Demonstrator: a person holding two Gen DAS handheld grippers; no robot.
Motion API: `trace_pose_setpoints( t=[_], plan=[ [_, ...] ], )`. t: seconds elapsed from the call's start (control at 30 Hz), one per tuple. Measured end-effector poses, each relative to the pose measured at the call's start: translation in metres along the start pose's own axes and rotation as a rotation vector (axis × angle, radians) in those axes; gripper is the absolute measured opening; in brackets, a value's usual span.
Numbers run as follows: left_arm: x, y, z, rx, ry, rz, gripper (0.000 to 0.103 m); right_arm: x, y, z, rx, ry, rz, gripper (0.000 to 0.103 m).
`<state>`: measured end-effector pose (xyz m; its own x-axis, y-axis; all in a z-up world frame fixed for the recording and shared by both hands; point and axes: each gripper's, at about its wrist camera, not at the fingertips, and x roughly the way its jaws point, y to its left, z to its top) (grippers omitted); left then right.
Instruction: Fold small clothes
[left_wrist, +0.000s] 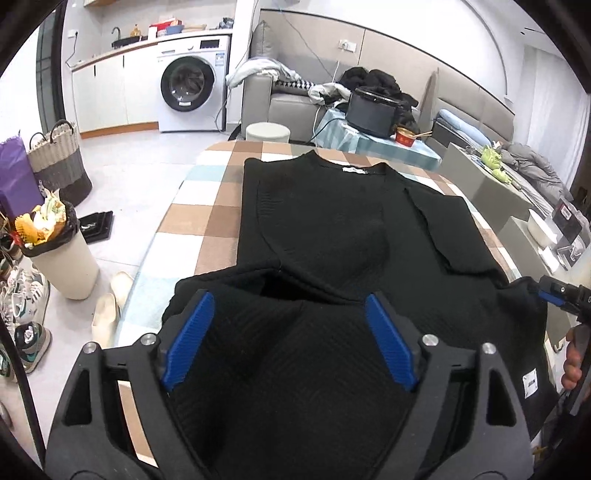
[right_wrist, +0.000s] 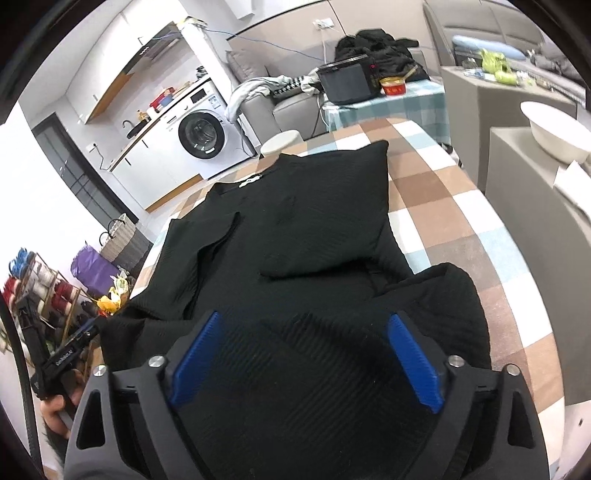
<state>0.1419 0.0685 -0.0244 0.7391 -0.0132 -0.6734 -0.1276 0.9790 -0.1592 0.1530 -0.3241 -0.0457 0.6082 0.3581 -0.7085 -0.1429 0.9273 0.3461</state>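
Black ribbed sweater (left_wrist: 332, 221) on brown, white, blue checked tablecloth (left_wrist: 207, 218).

Left wrist view: close over near hem of black sweater (left_wrist: 332, 221), angled down along checked table (left_wrist: 192, 221) toward washing machine (left_wrist: 188, 85). Right wrist view: same tilt, from the right. Both share sweater, table, washer, sofa (left_wrist: 291, 99).

Neck label on black sweater (left_wrist: 355, 170): print too small to read
Hem tag (left_wrist: 529, 387): dark print, illegible
Washing machine (left_wrist: 192, 79) sticker: unreadable
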Motion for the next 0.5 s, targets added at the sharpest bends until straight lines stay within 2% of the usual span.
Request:
trace_pose_setpoints(
  t=[0.13,0.3,0.5],
  plan=[
    [-0.015,-0.001,-0.012,0.019,-0.012,0.0,0.099,-0.01,0.006,-0.01,-0.068,-0.01,-0.037,0.099],
    [-0.035,0.01,-0.031,0.023,-0.005,0.018,0.1,-0.03,-0.002,-0.029,-0.126,-0.011,-0.096,0.099],
    [-0.056,0.041,-0.054,-0.029,-0.008,0.06,0.1,-0.048,-0.044,-0.06,-0.03,0.012,-0.204,0.099]
  ],
)
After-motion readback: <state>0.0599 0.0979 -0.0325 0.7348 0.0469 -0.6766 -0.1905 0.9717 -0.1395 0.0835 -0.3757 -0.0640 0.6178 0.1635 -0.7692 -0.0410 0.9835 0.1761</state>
